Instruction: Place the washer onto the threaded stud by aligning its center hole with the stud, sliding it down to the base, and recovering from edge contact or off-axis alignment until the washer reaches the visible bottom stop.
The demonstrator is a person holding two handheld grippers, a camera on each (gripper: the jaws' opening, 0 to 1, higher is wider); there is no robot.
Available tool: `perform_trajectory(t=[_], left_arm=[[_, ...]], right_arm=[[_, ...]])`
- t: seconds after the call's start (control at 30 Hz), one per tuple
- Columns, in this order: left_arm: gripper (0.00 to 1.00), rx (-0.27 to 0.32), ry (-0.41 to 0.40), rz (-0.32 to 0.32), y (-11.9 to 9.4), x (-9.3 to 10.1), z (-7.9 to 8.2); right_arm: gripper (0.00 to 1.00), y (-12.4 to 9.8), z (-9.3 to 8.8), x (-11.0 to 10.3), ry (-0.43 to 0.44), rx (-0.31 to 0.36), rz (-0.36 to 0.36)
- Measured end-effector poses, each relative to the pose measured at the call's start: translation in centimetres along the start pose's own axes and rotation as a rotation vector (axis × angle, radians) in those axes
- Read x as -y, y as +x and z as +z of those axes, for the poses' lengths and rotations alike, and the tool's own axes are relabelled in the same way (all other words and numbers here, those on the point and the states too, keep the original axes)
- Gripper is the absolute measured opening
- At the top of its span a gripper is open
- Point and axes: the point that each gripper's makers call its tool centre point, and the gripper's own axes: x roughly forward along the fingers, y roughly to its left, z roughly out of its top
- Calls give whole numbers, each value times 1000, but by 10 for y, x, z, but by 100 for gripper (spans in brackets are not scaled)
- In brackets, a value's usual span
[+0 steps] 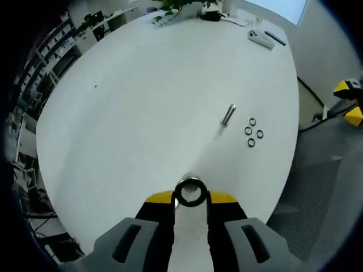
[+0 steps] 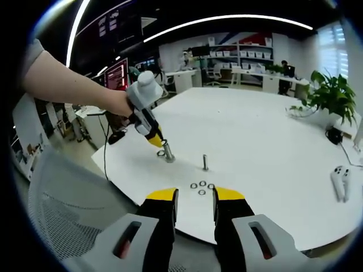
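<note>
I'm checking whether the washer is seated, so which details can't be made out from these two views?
- Washer depth on its stud: left gripper view looks down the axis, so the washer hides the stud; right gripper view shows it too small.
- Threads on the second stud: too small in both views.
- Loose washers: the fourth is partly hidden by the right gripper in its own view.
</note>
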Motion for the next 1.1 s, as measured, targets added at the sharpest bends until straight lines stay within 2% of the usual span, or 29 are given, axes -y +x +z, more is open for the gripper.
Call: perform_trajectory(t=[0.5,1.1], left_arm=[[18,-35,48,-2,10,-1,1],[18,-89,101,-3,41,-14,-4]], right_arm=[[27,0,1,2,7,3,-9],[26,0,-1,3,9,-3,-15]])
